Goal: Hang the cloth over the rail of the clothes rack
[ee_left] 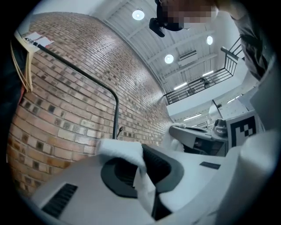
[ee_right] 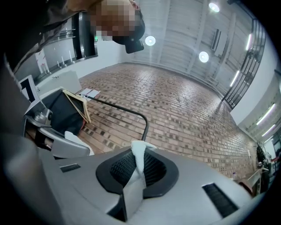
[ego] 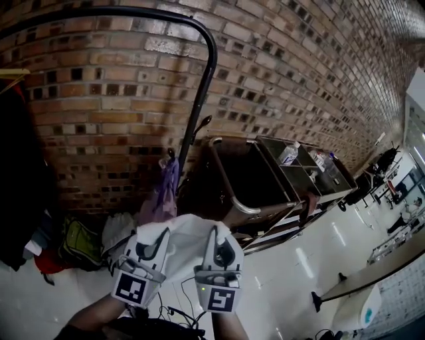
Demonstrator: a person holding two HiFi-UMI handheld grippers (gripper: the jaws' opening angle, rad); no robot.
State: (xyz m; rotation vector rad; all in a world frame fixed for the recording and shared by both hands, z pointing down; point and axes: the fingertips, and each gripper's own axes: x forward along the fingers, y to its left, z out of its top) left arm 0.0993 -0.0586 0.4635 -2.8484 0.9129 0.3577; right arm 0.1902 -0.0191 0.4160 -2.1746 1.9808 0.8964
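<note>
1. Left gripper (ego: 158,238) is pinching one edge of the white cloth (ego: 186,242).
2. Right gripper (ego: 218,234) is clamping the other edge, cloth stretching between them.
3. Both are sitting below the rack's black rail (ego: 133,12), not touching it.

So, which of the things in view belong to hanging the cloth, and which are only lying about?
For the job: white cloth, pinched by the left gripper and the right gripper; black rail of the clothes rack.

Only lying about: metal cart, bottle on it, green backpack on the floor, purple item beside the rack's post, dark clothes at the left.
</note>
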